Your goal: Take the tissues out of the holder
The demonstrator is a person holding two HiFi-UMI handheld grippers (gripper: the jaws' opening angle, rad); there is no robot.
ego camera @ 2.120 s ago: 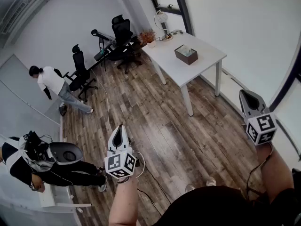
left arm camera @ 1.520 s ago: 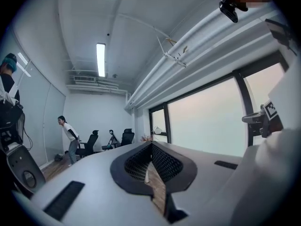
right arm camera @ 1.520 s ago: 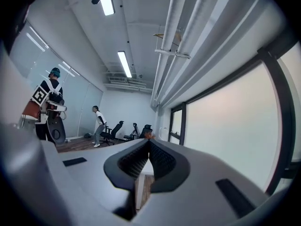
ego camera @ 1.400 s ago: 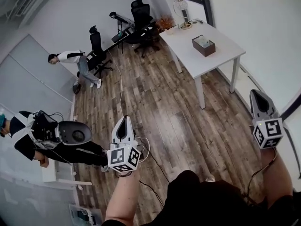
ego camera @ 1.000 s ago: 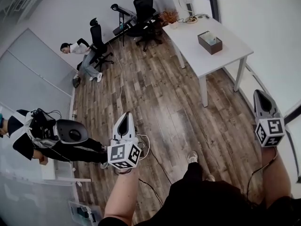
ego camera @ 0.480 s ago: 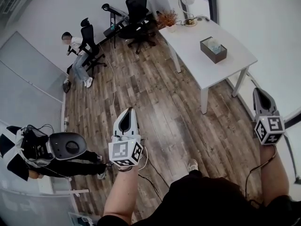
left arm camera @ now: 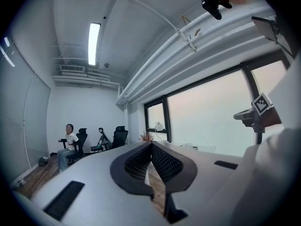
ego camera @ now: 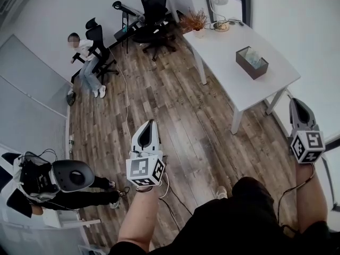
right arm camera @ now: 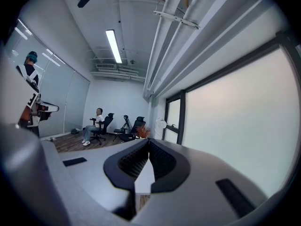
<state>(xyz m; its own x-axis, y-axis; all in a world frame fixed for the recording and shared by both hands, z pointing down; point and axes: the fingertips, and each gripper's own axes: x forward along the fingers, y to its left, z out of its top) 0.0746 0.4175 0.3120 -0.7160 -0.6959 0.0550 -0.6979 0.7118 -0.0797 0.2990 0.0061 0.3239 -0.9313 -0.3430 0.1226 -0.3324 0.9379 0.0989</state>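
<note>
Walking up to the white table (ego camera: pixel 223 47) with left gripper (ego camera: pixel 151 122) and right gripper (ego camera: pixel 294 101) both clenched and empty, the operator has drawn nearer the tissue holder (ego camera: pixel 251 64) toward the tabletop's near end, its tissues (ego camera: pixel 256 59) still out of reach.

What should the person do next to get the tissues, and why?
Probably walk up to the white table: the tissue holder sits on it, well out of reach of the left gripper and right gripper, which are both shut and empty above the wooden floor.
</note>
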